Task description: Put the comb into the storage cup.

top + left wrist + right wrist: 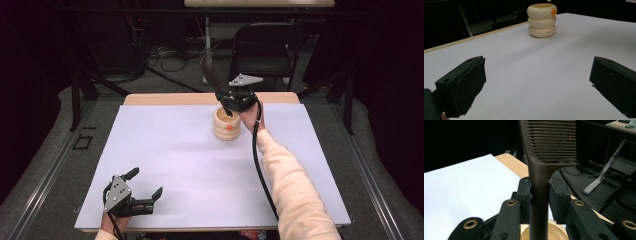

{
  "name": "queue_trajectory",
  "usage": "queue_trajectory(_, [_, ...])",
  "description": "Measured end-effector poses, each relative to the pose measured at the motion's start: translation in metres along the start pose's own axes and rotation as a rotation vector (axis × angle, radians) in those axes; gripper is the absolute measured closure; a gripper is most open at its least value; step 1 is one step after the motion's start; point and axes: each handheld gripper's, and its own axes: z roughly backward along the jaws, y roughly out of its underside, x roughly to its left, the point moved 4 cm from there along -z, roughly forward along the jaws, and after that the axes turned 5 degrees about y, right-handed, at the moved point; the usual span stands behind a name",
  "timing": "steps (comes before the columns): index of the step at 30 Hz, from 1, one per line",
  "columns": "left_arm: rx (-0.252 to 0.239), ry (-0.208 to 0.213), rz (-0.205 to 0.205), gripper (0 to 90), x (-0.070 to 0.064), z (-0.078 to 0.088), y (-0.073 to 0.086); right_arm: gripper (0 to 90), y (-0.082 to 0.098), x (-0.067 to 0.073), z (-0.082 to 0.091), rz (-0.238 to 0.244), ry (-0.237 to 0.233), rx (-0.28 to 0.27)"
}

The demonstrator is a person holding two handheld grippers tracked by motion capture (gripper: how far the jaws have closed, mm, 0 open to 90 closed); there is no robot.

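- Counter (165, 165): wide white sheet, loads of bare room, far edge just behind the holder.
- Ribbed cream holder (226, 124): stood upright near that far edge, probably light and tippy.
- Slotted spatula (541, 170): stiff, likely light plastic, handle pinched by right tongs (539, 195) directly above the holder's mouth.
- Left tongs (145, 186): spread, holding nothing, near corner.

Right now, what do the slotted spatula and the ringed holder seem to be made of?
Slotted spatula: probably matte dark-brown plastic or nylon, with evenly moulded slots and no shine. Ringed holder: likely glazed ceramic or smooth plastic, cream, with a soft sheen on its three stacked rings and an orange spot near the rim.
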Motion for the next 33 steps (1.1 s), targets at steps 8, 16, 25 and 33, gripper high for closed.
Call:
queue_trajectory(8, [-0.002,0.000,0.001,0.6,0.000,0.000,0.000,72.2,0.004,-0.003,-0.003,-0.003,0.001,-0.002])
queue_trajectory(16, [-0.001,0.000,0.005,0.7,0.000,0.000,0.000,72.3,0.010,-0.002,-0.006,0.009,-0.006,0.003])
queue_trajectory(25, [0.000,-0.001,0.006,0.7,0.000,0.000,0.000,72.2,0.017,-0.005,-0.012,0.006,-0.010,0.005])
queue_trajectory(33, [-0.001,0.000,0.005,0.7,0.000,0.000,0.000,72.2,0.022,-0.004,-0.015,0.020,-0.011,0.016])
